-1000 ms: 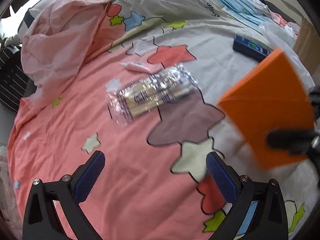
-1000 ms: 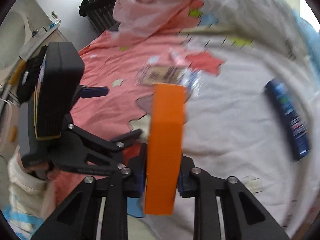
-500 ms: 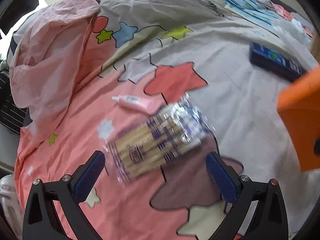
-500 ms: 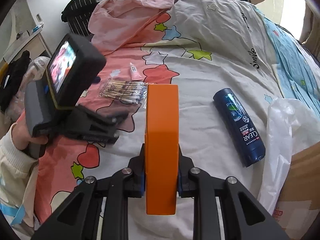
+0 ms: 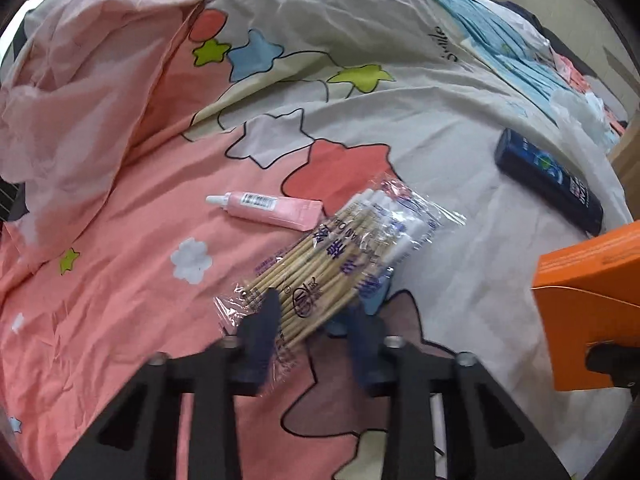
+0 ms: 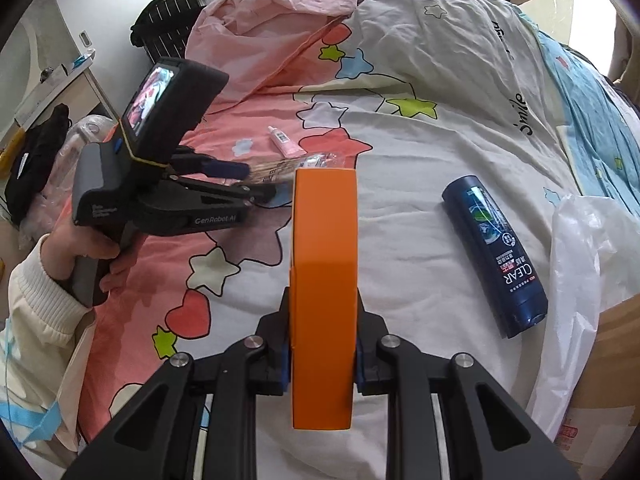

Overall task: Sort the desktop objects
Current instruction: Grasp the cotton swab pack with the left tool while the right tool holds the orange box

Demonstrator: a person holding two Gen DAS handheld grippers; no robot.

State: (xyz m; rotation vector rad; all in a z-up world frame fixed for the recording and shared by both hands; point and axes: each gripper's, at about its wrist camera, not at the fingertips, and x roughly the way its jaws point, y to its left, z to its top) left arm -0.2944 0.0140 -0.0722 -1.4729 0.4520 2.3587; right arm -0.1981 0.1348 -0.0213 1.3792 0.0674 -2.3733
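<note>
A clear pack of cotton swabs [image 5: 340, 264] lies on the star-print bedsheet [image 5: 120, 300]. My left gripper [image 5: 310, 332] has its blue-padded fingers closed in on the pack's near end. The right wrist view shows the same grip on the swab pack [image 6: 280, 168]. A pink tube [image 5: 272, 208] lies just beyond the pack. My right gripper [image 6: 322, 344] is shut on an orange box [image 6: 324, 280], held upright above the sheet; the orange box [image 5: 592, 300] also shows at the left wrist view's right edge. A dark blue shampoo bottle [image 6: 494, 256] lies to the right.
A crumpled pink cloth [image 5: 80, 80] is heaped at the far left. A white plastic bag [image 6: 576, 272] and a cardboard box [image 6: 608, 380] sit at the bed's right edge. A striped black suitcase [image 6: 168, 24] stands behind. A person's hand [image 6: 84, 248] holds the left gripper.
My left gripper moved forward onto the cotton swab pack and its fingers closed from wide open onto it. The right gripper keeps hold of the orange box, now steady.
</note>
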